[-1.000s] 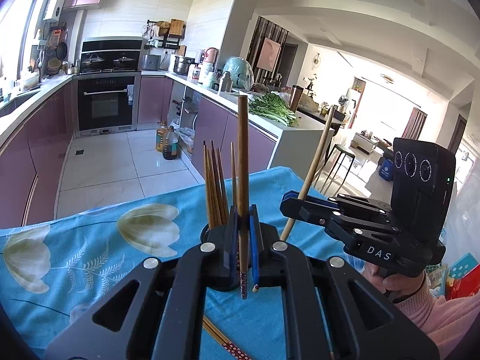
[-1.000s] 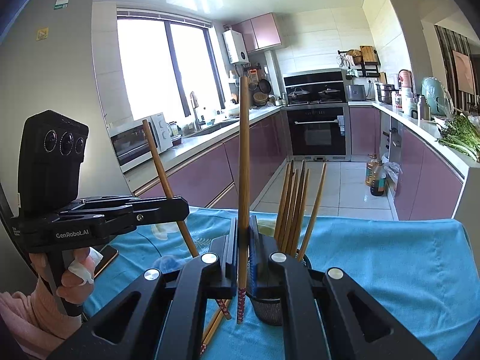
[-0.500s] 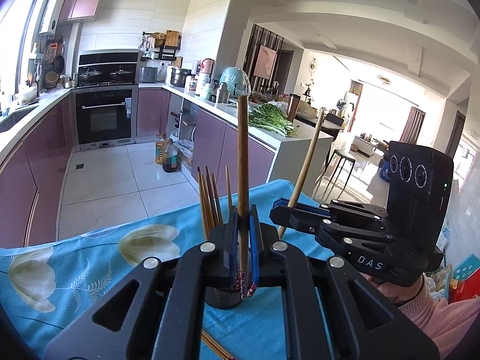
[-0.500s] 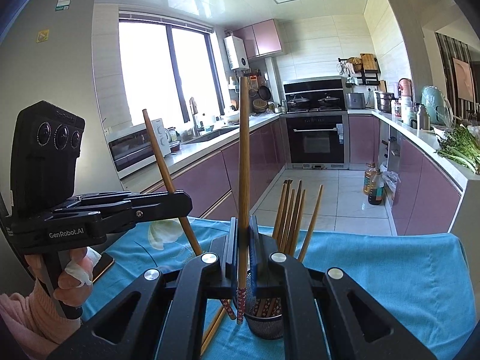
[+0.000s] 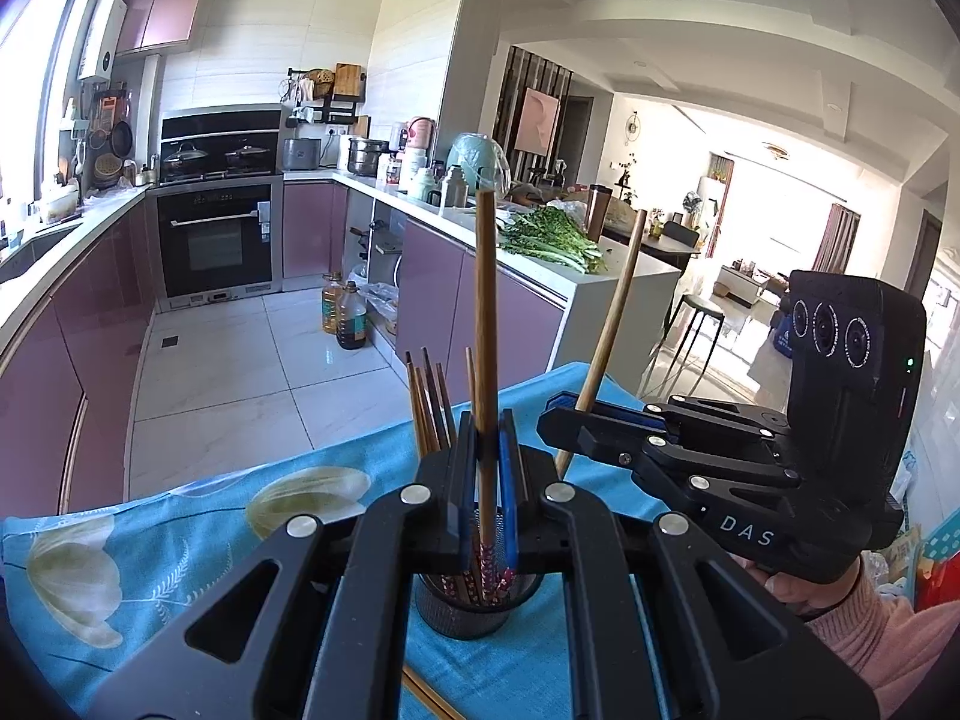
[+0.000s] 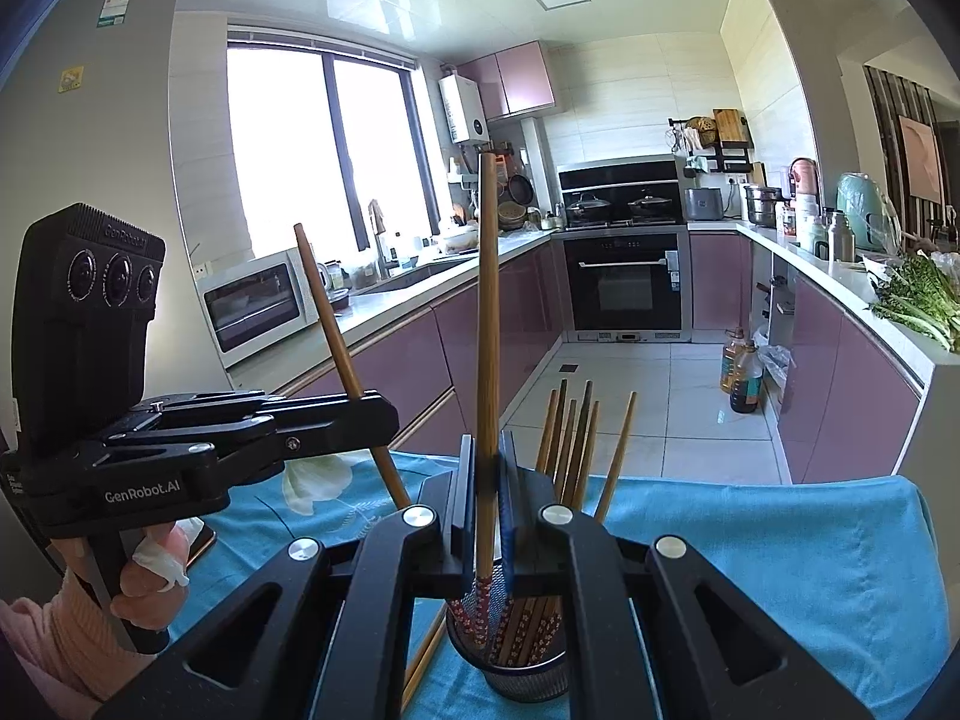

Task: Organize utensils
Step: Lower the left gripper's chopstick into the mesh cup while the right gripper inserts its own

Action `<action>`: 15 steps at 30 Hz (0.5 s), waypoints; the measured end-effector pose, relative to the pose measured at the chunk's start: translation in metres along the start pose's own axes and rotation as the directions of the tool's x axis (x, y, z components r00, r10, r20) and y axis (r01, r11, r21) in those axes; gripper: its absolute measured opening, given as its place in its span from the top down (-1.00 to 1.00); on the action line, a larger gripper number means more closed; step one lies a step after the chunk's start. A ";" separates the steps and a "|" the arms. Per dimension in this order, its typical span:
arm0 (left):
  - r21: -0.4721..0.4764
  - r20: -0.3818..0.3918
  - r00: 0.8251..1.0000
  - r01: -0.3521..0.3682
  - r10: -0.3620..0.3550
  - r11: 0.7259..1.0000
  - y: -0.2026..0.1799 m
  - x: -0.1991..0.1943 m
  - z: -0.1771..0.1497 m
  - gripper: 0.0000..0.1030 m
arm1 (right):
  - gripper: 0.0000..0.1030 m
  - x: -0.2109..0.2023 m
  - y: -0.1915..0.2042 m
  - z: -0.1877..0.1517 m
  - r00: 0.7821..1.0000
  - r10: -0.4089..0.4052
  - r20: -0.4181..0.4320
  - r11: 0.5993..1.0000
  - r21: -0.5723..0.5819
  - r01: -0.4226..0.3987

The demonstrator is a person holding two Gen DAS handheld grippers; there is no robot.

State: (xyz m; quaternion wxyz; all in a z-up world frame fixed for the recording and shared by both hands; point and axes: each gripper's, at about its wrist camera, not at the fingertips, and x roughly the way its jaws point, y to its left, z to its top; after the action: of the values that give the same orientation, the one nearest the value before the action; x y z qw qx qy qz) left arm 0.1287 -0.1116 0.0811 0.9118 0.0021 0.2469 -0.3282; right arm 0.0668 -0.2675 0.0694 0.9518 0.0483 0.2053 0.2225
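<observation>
My left gripper [image 5: 487, 468] is shut on a wooden chopstick [image 5: 485, 324] held upright, its patterned lower end over the dark mesh holder [image 5: 474, 606]. My right gripper [image 6: 487, 480] is shut on another upright chopstick [image 6: 487, 312], its patterned tip inside the mesh holder [image 6: 528, 669]. Several chopsticks [image 6: 570, 438] stand in the holder. Each gripper shows in the other's view: the right gripper [image 5: 558, 417] and the left gripper [image 6: 384, 414], each with its chopstick slanted.
The holder stands on a table with a blue flowered cloth [image 5: 180, 534]. A loose chopstick [image 6: 423, 654] lies on the cloth by the holder. A dark phone [image 6: 201, 543] lies at the left. Kitchen counters and tiled floor lie beyond the table edge.
Both grippers rose and drew back, so the holder now shows below the fingers in each view. Both chopsticks stay gripped, their patterned tips over or in the holder.
</observation>
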 end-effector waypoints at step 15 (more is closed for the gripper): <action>0.036 -0.100 0.995 -0.014 0.018 0.999 -0.020 0.011 -0.025 0.85 | 0.89 0.026 -0.001 -0.010 0.996 -0.013 -0.093 1.000 0.015 0.015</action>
State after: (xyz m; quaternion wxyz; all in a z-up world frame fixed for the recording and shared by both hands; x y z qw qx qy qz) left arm 0.1128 -0.1298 0.0570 0.9006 0.0365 0.2865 -0.3247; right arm 0.0845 -0.2572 0.0503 0.9424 0.0439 0.2515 0.2161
